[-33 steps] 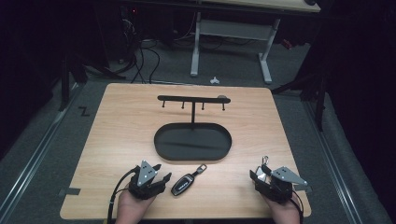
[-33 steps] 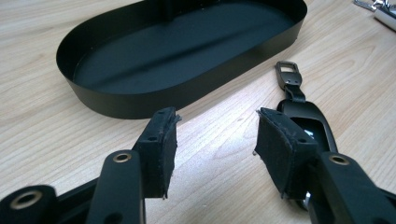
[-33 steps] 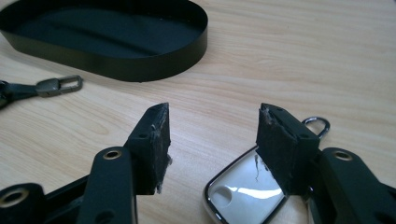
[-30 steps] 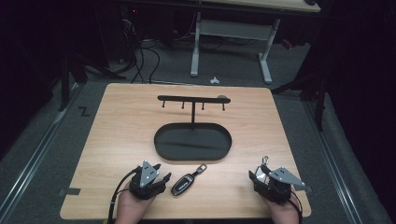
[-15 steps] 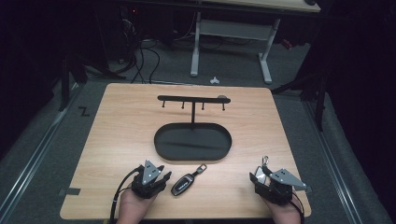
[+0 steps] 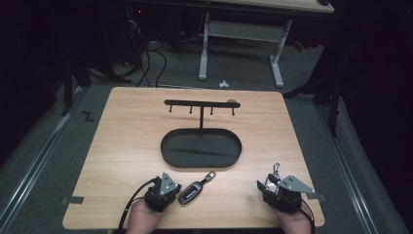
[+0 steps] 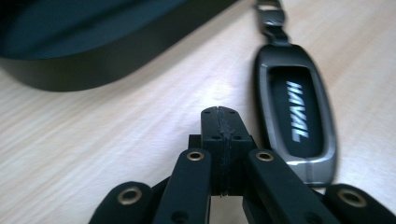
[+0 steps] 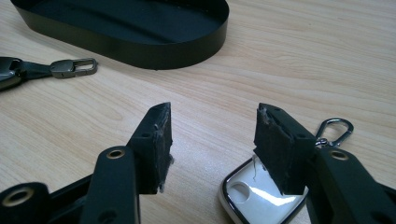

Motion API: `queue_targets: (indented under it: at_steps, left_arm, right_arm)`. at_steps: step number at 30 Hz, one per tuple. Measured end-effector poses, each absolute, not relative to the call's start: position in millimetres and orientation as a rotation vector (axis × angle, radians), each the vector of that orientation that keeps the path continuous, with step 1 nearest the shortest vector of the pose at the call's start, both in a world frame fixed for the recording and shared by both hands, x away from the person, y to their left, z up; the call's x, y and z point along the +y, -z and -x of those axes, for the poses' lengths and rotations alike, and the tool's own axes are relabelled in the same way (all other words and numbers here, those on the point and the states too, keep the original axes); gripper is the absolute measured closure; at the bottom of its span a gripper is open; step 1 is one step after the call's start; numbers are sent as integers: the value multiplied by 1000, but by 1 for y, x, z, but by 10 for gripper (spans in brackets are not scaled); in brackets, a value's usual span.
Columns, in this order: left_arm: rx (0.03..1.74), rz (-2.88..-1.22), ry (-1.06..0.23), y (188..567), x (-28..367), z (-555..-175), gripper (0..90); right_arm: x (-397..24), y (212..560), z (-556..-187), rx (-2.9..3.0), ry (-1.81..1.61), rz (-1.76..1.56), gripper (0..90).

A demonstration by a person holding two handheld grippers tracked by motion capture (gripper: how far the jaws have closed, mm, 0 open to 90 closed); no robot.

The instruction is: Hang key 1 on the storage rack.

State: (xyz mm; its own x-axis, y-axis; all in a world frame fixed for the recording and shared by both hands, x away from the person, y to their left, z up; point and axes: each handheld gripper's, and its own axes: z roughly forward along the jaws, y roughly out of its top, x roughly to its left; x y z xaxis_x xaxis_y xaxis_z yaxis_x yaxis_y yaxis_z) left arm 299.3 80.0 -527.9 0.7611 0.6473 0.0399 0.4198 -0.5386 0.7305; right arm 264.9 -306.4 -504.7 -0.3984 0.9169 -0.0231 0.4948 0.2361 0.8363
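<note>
On the pale wooden surface (image 6: 126, 146), the left gripper (image 7: 219, 140) has just clenched its fingers on nothing; the dark grey oval key fob (image 7: 296, 116) lies at its 3 o'clock. The right gripper (image 8: 212, 140), fingers released and narrowing, straddles a white chrome-rimmed fob (image 8: 257, 198). The black oval metal tray (image 6: 200, 148) sits at 12 o'clock.

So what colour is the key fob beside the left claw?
Dark grey key fob with a black panel and white lettering; the left gripper view shows it best.

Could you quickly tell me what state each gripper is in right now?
Left gripper: closed, fingers pressed together on nothing, beside the dark key fob.
Right gripper: open, holding nothing; a white key fob lies under one finger.
</note>
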Motion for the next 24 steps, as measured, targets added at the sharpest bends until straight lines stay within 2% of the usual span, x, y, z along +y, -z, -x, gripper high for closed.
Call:
queue_targets:
  at_steps: [24]
  left_arm:
    - [517,-2269,-295,524,16,-278,896]
  right_arm:
    - [-321,509,-250,1980,-1037,-1341,493]
